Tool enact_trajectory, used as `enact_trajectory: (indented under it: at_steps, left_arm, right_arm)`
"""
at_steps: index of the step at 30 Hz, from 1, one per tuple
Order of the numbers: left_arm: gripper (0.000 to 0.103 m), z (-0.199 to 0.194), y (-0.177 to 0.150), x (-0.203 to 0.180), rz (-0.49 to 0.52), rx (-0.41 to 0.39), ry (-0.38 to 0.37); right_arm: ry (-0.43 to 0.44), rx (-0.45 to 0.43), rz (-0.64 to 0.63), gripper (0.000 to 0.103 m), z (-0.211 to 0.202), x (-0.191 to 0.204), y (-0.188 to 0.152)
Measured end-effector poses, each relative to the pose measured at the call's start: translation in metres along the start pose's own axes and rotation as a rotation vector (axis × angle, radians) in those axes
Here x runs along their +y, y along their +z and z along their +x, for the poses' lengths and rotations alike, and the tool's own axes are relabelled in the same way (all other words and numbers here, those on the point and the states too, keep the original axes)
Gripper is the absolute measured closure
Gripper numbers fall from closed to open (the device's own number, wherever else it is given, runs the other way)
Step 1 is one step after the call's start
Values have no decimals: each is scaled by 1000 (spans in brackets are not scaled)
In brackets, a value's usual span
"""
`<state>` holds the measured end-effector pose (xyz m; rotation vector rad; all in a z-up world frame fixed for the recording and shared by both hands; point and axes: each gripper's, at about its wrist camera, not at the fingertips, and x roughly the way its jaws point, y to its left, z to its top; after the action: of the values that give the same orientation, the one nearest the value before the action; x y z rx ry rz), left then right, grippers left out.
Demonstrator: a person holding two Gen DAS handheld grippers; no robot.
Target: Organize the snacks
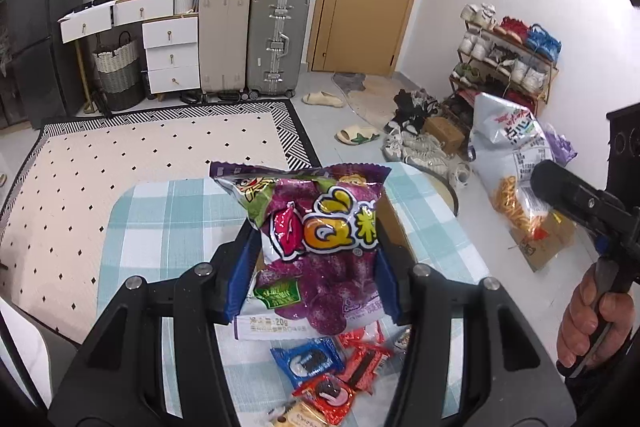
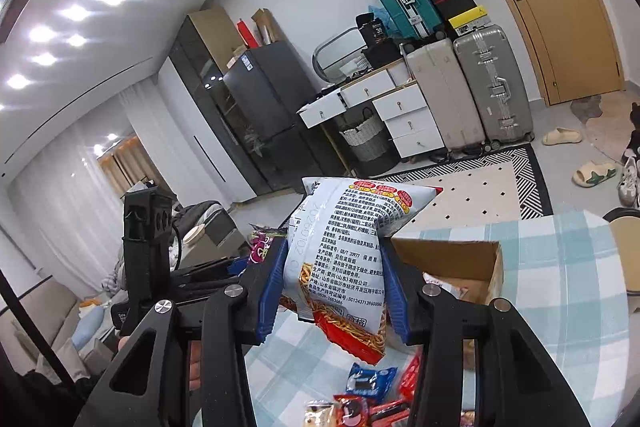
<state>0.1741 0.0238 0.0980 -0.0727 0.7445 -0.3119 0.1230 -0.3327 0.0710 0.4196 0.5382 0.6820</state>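
Observation:
My left gripper (image 1: 316, 259) is shut on a purple candy bag (image 1: 320, 227), held up above the table with its blue pads squeezing both sides. My right gripper (image 2: 334, 285) is shut on a white bag of fried noodle sticks (image 2: 344, 251), lifted clear of the table; the same noodle bag (image 1: 508, 159) shows at the right of the left wrist view. An open cardboard box (image 2: 452, 255) stands on the checked tablecloth just behind both bags. Small blue and red cookie packets (image 1: 320, 367) lie on the cloth below the grippers.
The table wears a teal-and-white checked cloth (image 1: 160, 223). A person's hand (image 1: 592, 315) grips the right tool's handle. Beyond lie a dotted rug (image 1: 140, 155), suitcases (image 1: 276, 39), white drawers (image 1: 170, 55), a shoe rack (image 1: 504, 59) and slippers (image 1: 356, 135).

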Motion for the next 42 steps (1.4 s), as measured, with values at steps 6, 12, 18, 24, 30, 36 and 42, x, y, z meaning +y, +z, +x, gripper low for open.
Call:
enact_trajectory:
  at_steps: [6,12,18,24,30,36,42]
  left_arm:
    - [53,63,27,-7,23,60,16]
    - [53,137,24,-7,23,154,5]
    - [53,186,10,-1,22,213,1]
    - [53,220,-4,8,20,249,-4]
    - [52,234,-10,11,29,257,-5]
    - [43,221,-10,12,37,229,9]
    - [36,196,-11,13,22,191,37]
  right_arm:
    - [-79,82,-23,58,48,-26,15]
    - [-133,182,-5,58,103,-67,2]
    - [-166,261,-2,58,139,-98,-21]
    - [-195,305,-27,58,156,-111,-37]
    - [-201,334,-25,57,168,-119,-44]
    - [-211,323,-35,52,164,-117,-44]
    - [-199,278,-59,52,140,-99,-40]
